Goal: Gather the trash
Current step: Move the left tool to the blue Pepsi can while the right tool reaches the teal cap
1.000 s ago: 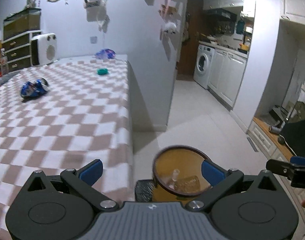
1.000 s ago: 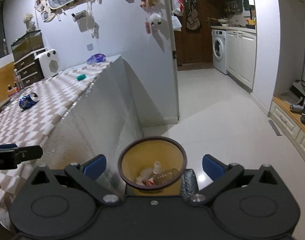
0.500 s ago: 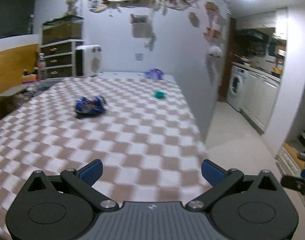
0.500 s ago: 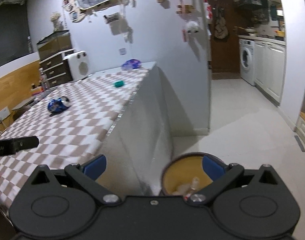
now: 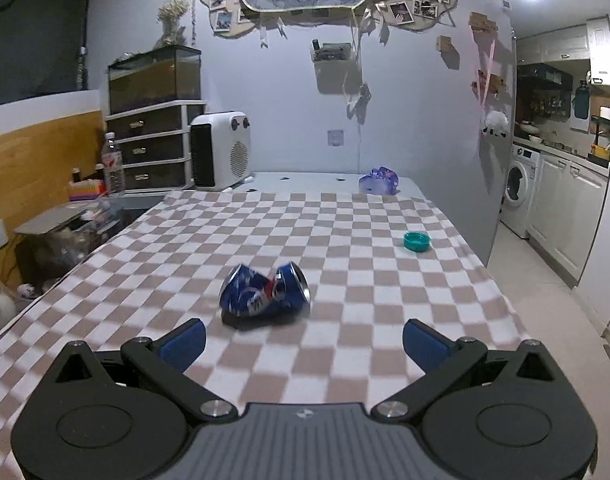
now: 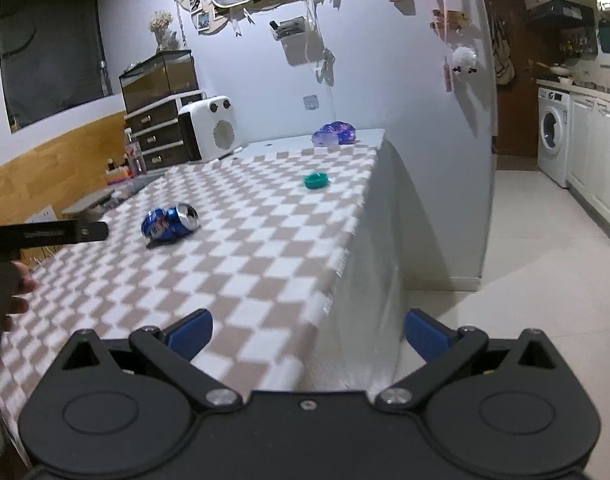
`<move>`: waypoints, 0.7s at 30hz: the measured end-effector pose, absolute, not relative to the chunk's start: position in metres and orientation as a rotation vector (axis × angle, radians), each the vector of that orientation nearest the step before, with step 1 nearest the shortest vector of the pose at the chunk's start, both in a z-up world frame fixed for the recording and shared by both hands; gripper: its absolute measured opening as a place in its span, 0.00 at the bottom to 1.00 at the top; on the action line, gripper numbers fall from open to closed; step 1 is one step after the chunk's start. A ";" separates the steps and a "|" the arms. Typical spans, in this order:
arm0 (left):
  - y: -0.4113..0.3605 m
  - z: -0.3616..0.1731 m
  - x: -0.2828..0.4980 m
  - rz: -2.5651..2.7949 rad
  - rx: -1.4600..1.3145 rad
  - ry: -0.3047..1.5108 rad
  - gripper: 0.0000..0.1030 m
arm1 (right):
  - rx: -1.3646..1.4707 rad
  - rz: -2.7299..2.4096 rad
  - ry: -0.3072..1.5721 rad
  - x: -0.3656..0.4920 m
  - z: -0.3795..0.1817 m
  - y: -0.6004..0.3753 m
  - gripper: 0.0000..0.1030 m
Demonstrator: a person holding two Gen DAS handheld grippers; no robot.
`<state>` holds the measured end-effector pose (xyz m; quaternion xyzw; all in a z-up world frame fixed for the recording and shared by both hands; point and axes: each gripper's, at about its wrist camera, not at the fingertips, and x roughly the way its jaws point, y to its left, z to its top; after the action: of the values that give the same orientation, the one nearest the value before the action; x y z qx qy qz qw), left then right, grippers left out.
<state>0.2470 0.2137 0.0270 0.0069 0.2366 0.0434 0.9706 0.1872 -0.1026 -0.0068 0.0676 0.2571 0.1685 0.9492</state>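
The can is what my next move turns on, and it sits dead ahead of my left gripper, roughly 12 o'clock w/ a slight lean to 11, lying on its side on the checked table. It's crushed in the middle, blue, open silver end pointing to 3 o'clock, so its long axis runs 9-to-3, i.e. across the gap between my blue pads. That means the jaws would close along its length, not across the waist; I'd judge a wrist turn helps before the pinch, or else I take it end to end, since the gap looks wide enough. Left jaws are spread wide, nothing in them; can is near but not yet between the pads, still apart from both. My right gripper is also wide open and empty, hanging over the table's near edge; from there the can is off at 10 o'clock and well apart, so left is clearly the nearer one. In the right view the left gripper's tip shows just beside the can at 9 o'clock. Other bits left on the table: a teal cap at 1 o'clock, and a purple wrapper farther back near the wall. No bin in either view rn.
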 end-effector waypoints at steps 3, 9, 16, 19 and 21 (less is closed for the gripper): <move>0.226 0.018 0.283 0.089 0.035 0.488 1.00 | 0.134 0.361 0.520 0.209 0.000 -0.092 1.00; 0.245 -0.006 0.352 0.108 0.040 0.507 1.00 | 0.094 0.363 0.498 0.250 0.014 -0.078 1.00; 0.269 -0.033 0.390 0.123 -0.007 0.466 1.00 | 0.017 0.390 0.485 0.311 0.030 -0.068 1.00; 0.278 -0.038 0.393 0.100 -0.011 0.449 1.00 | -0.004 0.392 0.475 0.345 0.039 -0.063 1.00; 0.282 -0.040 0.395 0.087 -0.005 0.451 0.99 | -0.026 0.394 0.465 0.366 0.044 -0.056 1.00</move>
<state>0.3954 0.2818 -0.0405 -0.0025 0.2235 0.0432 0.9738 0.3663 -0.0563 0.0441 -0.0126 0.2290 0.1940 0.9538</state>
